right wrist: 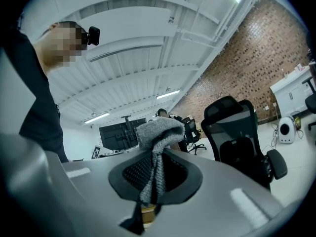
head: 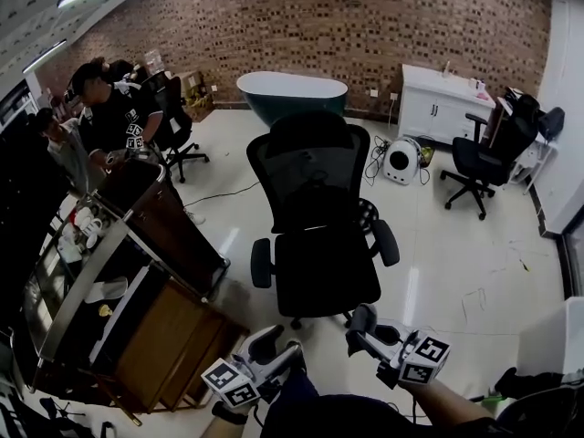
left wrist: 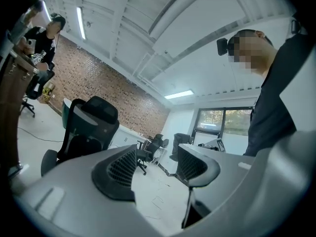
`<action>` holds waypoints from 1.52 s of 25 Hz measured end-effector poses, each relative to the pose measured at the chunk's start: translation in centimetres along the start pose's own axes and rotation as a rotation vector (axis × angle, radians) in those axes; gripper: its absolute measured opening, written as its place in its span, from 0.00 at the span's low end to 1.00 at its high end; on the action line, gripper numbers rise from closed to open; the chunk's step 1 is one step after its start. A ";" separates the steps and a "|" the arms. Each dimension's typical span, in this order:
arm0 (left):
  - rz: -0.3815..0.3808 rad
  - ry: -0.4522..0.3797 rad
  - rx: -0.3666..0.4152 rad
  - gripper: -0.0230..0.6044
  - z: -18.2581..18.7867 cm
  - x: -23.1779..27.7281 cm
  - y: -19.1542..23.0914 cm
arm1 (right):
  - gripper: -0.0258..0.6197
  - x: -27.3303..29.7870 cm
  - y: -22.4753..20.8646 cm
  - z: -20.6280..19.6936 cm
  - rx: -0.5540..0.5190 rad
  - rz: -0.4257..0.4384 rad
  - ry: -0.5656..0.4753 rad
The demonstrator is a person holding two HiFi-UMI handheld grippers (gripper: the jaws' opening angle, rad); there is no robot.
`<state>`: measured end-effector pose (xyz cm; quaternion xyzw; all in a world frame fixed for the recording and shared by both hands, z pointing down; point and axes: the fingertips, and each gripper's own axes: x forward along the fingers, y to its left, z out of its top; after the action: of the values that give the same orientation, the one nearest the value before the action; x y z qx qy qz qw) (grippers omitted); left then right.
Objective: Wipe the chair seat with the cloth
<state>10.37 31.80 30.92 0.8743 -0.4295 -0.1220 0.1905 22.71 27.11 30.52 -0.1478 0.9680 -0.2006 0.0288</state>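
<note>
Spanning the top of the head view, a brick wall point(head: 365, 26) backs a pale glossy floor point(head: 456, 263). At the centre of the frame stands a black office chair point(head: 310, 176) with a mesh back, its chair seat point(head: 327, 272) facing the bottom edge and bare. A wooden counter point(head: 173, 336) fills the lower left. A dark tub point(head: 292, 94) sits by the wall behind the chair, and a white cabinet point(head: 443, 108) is at the upper right.

At the bottom edge, both grippers are held below the seat, apart from it. The left gripper point(head: 278, 343) is at lower centre-left. In the left gripper view its jaws stand well apart with only floor showing between them, so the left gripper point(left wrist: 157, 164) holds nothing. The right gripper point(head: 363, 322) is just to its right. In the right gripper view, the right gripper point(right wrist: 155, 169) is closed tight on a grey knitted cloth point(right wrist: 158, 132), which bunches above the pads and hangs down between them.
</note>
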 end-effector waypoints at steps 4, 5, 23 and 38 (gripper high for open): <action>-0.037 0.002 -0.017 0.49 1.4 2.6 3.9 | 0.08 3.1 -2.5 1.3 -0.009 -0.020 0.005; -0.048 0.005 -0.021 0.49 1.9 3.2 5.1 | 0.08 4.1 -3.4 1.6 -0.010 -0.029 0.005; -0.186 0.057 -0.067 0.49 11.7 8.1 24.3 | 0.08 25.6 -12.6 7.0 0.034 -0.083 -0.023; -0.132 0.049 -0.073 0.49 12.7 11.4 28.1 | 0.08 30.3 -17.5 8.2 -0.001 -0.019 0.032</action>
<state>-7.35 4.13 31.26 0.8959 -0.3616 -0.1284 0.2241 -0.49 -0.32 30.05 -0.1540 0.9670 -0.2025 0.0113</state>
